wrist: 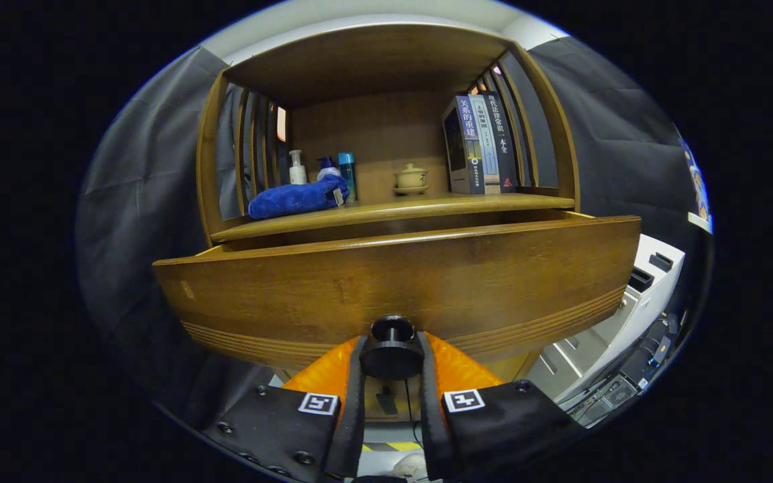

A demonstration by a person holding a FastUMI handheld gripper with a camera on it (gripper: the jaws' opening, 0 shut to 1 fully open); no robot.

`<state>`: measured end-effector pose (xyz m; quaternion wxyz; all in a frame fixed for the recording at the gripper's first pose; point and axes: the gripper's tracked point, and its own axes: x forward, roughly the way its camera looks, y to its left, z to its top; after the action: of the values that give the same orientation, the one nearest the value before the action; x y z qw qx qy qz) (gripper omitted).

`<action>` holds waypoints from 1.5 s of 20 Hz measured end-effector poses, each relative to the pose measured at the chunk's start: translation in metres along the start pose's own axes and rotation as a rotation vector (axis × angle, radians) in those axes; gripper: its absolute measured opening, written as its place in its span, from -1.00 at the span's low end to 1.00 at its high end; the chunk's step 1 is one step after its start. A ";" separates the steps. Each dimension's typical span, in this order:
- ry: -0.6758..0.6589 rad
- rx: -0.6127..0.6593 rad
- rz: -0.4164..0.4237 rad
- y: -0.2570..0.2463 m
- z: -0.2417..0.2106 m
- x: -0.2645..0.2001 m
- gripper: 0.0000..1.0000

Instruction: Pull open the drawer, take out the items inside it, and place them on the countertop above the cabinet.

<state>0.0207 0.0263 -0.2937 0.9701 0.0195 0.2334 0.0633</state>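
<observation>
A wooden drawer (400, 282) stands pulled out from the cabinet, its broad front panel close ahead of me. A round dark knob (392, 349) sticks out of the panel's lower middle. My gripper (392, 359) is shut on that knob, one finger pressing each side of it. The inside of the drawer is hidden behind its front panel. Above the drawer runs the wooden countertop (427, 204) of the cabinet, under a shelf roof. On it lies a blue cloth (296, 198) at the left.
On the countertop stand a white pump bottle (297, 168), a blue-capped bottle (327, 168), a teal can (347, 174), a small lidded teapot (411, 178) and upright books (480, 144). A white machine (628, 308) sits to the right of the cabinet. Grey cloth hangs behind.
</observation>
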 end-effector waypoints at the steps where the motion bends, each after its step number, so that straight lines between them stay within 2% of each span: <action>1: -0.003 -0.005 0.001 0.000 -0.001 -0.004 -0.12; 17: 0.034 0.006 0.015 0.004 -0.025 -0.067 -0.12; 30: 0.017 0.028 0.001 0.009 -0.027 -0.085 -0.13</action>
<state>-0.0676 0.0246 -0.2786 0.9677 0.0325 0.2423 0.0607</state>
